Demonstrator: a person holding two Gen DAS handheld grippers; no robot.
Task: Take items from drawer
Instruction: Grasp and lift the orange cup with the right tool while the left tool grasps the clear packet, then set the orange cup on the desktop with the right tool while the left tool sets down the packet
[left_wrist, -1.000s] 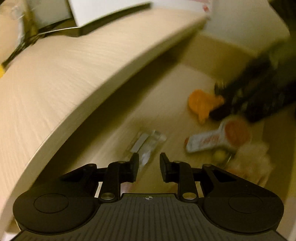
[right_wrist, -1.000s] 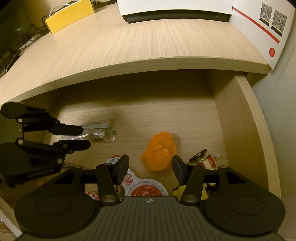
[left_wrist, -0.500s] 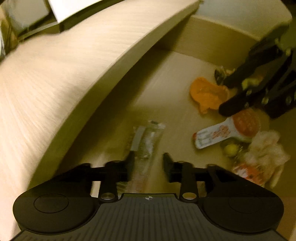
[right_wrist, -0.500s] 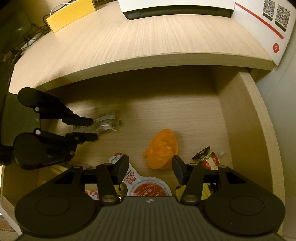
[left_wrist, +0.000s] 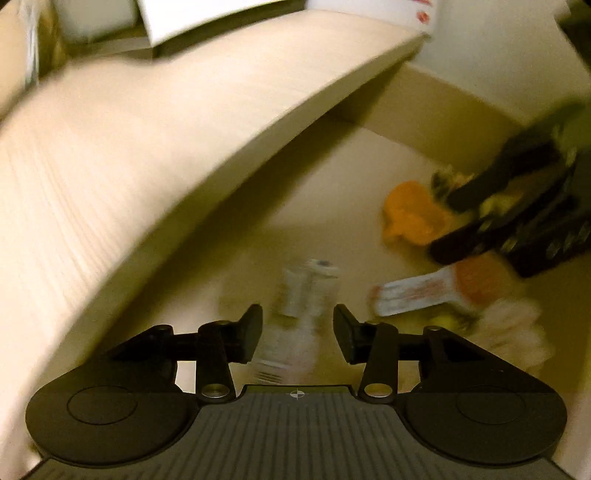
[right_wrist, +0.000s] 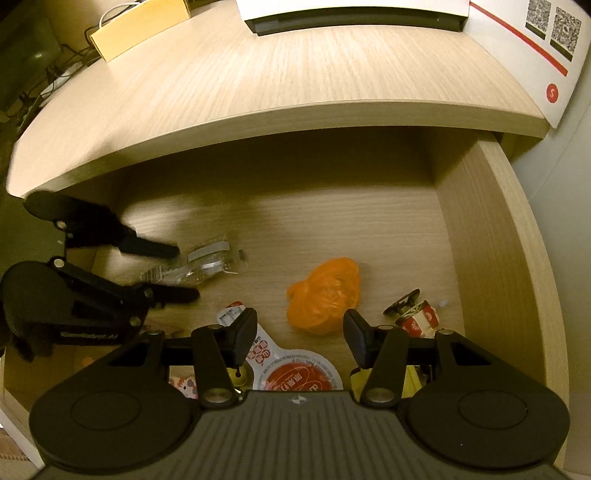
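Our left gripper (left_wrist: 297, 330) spreads its fingers wide around a clear packet (right_wrist: 199, 267) on the drawer (right_wrist: 491, 236) floor, not pressing it. Our right gripper (right_wrist: 300, 338) hovers half-open, empty, above an orange bag (right_wrist: 325, 295). A red-lidded sachet (right_wrist: 295, 376) and small wrapped sweets (right_wrist: 417, 314) lie nearby. The bench (right_wrist: 295, 74) overhangs the drawer's back.
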